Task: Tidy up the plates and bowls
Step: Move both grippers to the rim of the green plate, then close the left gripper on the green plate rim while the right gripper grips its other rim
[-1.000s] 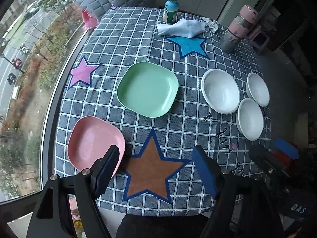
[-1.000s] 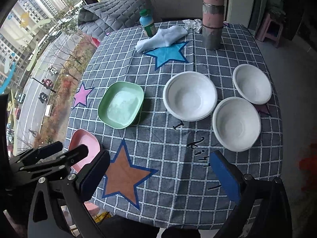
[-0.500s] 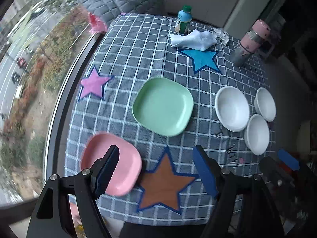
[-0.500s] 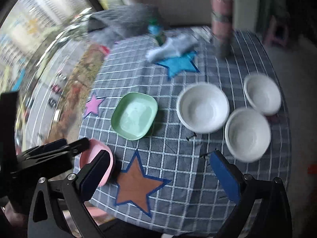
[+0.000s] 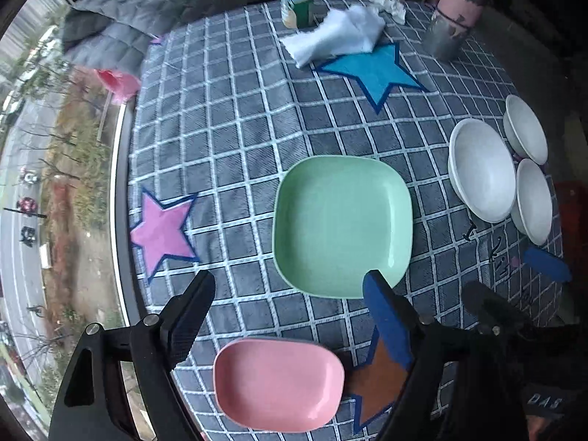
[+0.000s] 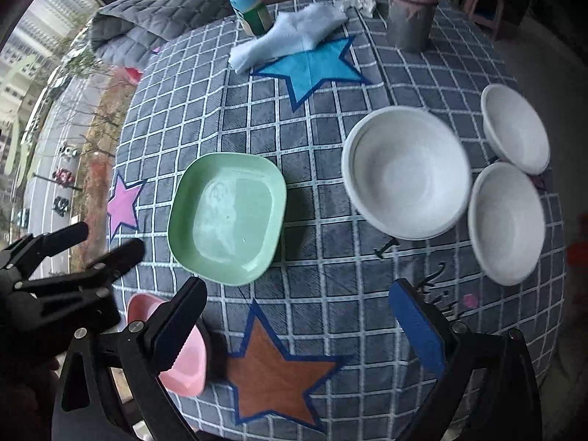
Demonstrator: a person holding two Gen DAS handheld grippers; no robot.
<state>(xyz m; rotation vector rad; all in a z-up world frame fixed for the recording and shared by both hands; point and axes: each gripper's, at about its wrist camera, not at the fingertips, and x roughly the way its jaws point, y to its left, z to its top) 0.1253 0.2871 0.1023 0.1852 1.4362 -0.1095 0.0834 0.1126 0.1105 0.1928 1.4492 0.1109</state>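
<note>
From my right cam the pink plate (image 6: pixel 176 352) at the near table edge is half hidden behind a finger. Green plate (image 5: pixel 341 226) sits mid-table, three white bowls (image 6: pixel 408 172) clustered right. My left tongs (image 5: pixel 290 316) have just been opening, nothing between; right tongs (image 6: pixel 297 316) gape empty. Checked cloth (image 5: pixel 239 117), window alongside.

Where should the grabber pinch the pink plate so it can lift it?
Probably on the raised rim of the pink plate, coming from above with one finger inside and one outside. It lies flat and looks too broad to span, and the left gripper hangs open over its far edge.
</note>
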